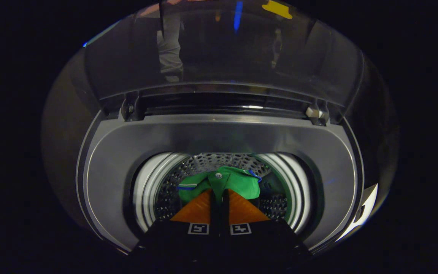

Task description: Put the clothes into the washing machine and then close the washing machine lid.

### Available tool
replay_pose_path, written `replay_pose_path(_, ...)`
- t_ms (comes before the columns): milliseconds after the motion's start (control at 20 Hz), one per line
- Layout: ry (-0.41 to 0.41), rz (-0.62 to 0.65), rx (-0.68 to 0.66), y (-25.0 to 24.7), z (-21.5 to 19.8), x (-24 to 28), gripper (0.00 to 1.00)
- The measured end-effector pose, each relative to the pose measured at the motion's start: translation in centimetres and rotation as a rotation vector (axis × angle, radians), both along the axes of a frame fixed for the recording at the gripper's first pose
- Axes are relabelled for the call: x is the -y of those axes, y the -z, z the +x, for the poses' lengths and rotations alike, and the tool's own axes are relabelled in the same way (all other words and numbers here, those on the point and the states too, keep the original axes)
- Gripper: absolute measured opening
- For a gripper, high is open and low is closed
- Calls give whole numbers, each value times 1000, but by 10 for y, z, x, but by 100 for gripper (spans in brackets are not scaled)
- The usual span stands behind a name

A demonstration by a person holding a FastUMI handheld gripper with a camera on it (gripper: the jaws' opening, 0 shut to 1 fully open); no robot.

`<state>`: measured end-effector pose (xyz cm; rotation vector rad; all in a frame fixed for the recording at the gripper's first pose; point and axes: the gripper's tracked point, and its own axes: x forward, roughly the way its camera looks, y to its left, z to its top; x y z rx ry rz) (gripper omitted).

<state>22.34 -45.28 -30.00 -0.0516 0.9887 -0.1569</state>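
A green garment with blue trim and a small button hangs bunched at the tips of my gripper, whose fingers are shut on its fabric. It hangs over the round mouth of the top-loading washing machine. Beneath it lies the perforated steel drum. The machine's clear lid stands raised beyond the opening, hinged at the back.
The grey top panel of the washer rings the drum mouth on all sides. Two lid hinges sit at the back corners. A person's light trousers show through the lid's glass.
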Motion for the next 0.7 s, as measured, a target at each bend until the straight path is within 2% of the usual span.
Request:
replay_pose_path(200,37,-29,-28,5,-4,10,7)
replay_pose_path(300,44,-12,-56,9,-6,10,53)
replay_pose_path(400,15,26,-42,7,-3,2,98)
replay_pose_path(700,13,37,1,-13,-6,0,100)
